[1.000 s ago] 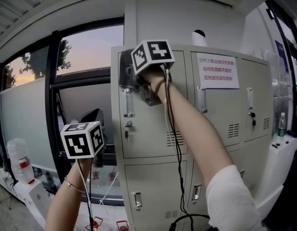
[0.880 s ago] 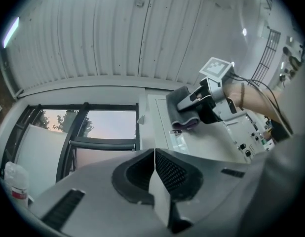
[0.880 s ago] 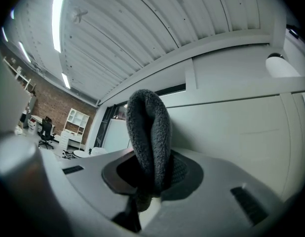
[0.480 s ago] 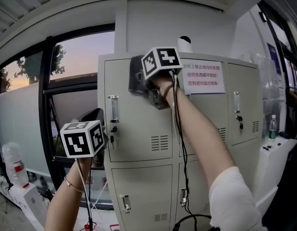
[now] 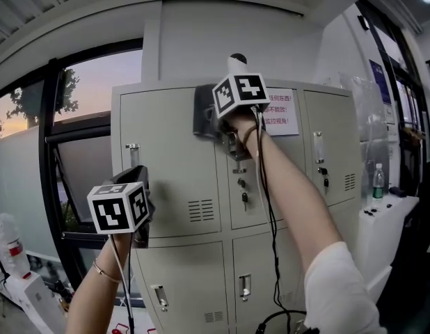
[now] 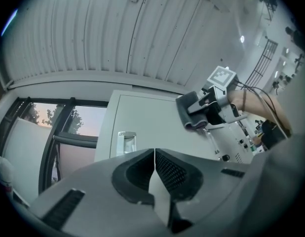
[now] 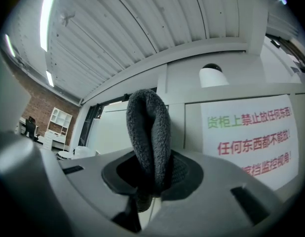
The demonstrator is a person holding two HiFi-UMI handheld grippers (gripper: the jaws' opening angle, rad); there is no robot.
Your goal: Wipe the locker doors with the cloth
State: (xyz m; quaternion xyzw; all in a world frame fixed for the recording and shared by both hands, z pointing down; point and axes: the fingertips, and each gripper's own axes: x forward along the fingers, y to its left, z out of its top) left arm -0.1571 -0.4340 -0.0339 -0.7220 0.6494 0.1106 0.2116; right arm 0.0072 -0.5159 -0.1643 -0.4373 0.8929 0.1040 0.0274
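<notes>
A bank of beige locker doors (image 5: 166, 158) fills the middle of the head view. My right gripper (image 5: 218, 120) is raised to the top of the upper-left door, near the seam with its neighbour. It is shut on a folded dark grey cloth (image 5: 204, 113), which is pressed against the metal. In the right gripper view the cloth (image 7: 148, 137) stands up between the jaws of the right gripper (image 7: 150, 181). My left gripper (image 5: 138, 183) hangs lower left, beside the lockers' left edge. In the left gripper view the left gripper (image 6: 153, 167) is shut and holds nothing, and the cloth (image 6: 189, 112) shows on the door (image 6: 152, 125).
A white sign (image 5: 279, 110) with red and green print is stuck on the second upper door. A white domed object (image 5: 237, 62) sits on top of the lockers. A large window (image 5: 83, 117) lies to the left. At the right a water bottle (image 5: 378, 179) stands on a white counter (image 5: 382, 218). A black cable (image 5: 271, 214) hangs from the right gripper.
The right gripper has slid the cloth rightward along the top of the upper-left door, from near its left edge to near its right seam. The left gripper stayed low and shut.
</notes>
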